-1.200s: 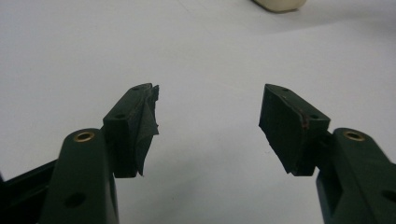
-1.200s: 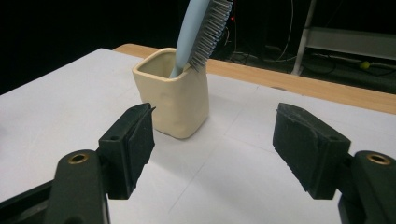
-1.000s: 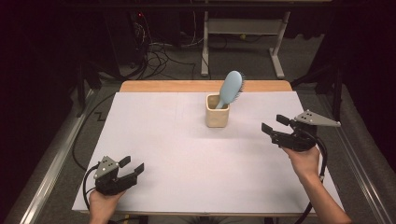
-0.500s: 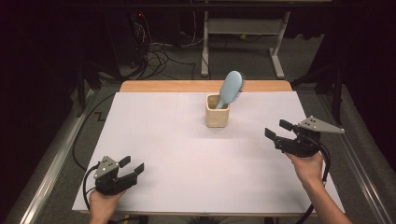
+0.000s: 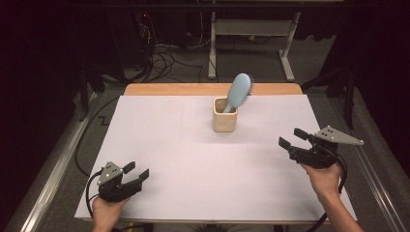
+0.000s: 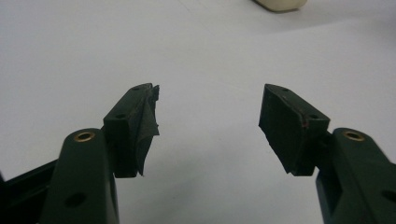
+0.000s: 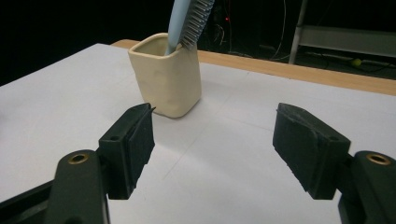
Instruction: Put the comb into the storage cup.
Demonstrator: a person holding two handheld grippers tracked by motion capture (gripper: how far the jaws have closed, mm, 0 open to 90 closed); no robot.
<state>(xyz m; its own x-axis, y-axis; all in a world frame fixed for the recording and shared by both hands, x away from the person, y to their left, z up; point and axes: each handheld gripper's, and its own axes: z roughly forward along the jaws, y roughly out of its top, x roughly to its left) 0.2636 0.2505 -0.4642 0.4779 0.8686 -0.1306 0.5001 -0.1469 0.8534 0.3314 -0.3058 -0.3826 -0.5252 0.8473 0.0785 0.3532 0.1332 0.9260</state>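
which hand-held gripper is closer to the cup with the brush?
The right hand-held gripper. It sits off the table's right side, jaws open and aimed toward the cream cup holding the blue hairbrush. The left hand-held gripper sits at the near left corner, farther away.

Cup is sitting on the table, centre-back. Hairbrush is standing in it, leaning right, handle probably down. Left gripper is resting front-left, right gripper hovering right, both well apart from cup.

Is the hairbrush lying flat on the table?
No, the hairbrush stands handle-down in the cream cup, leaning to the right.
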